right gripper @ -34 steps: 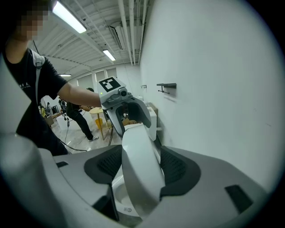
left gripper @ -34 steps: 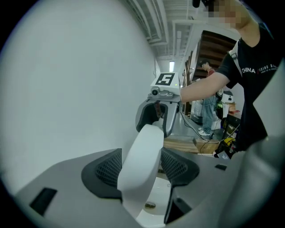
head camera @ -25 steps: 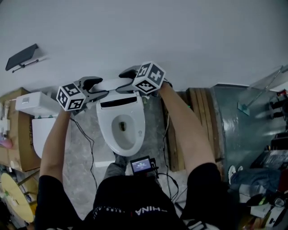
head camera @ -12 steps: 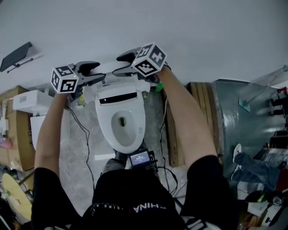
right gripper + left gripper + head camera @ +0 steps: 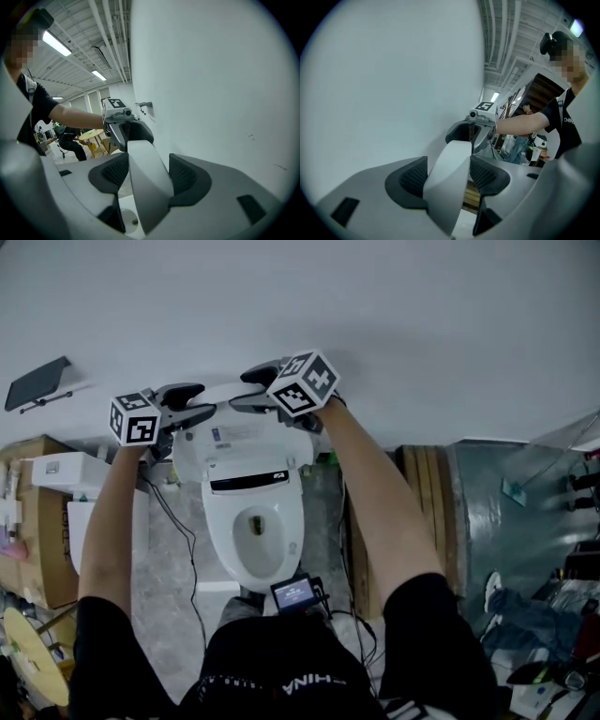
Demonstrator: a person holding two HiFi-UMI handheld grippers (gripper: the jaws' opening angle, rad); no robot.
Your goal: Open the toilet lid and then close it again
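**Q:** Now, which step is shown?
**A:** Opening. The left gripper (image 5: pixel 192 404) and the right gripper (image 5: pixel 253 388) each clamp a side edge of the toilet lid (image 5: pixel 281 448), which is raised steeply between them. The bowl (image 5: pixel 255 532) lies below the jaws. Next, probably: lean the lid back gently, then lower it.
**Q:** Legible writing?
**A:** The lid sticker (image 5: pixel 230 434) is too small to read; the shirt (image 5: pixel 262 652) reads "CHINA".
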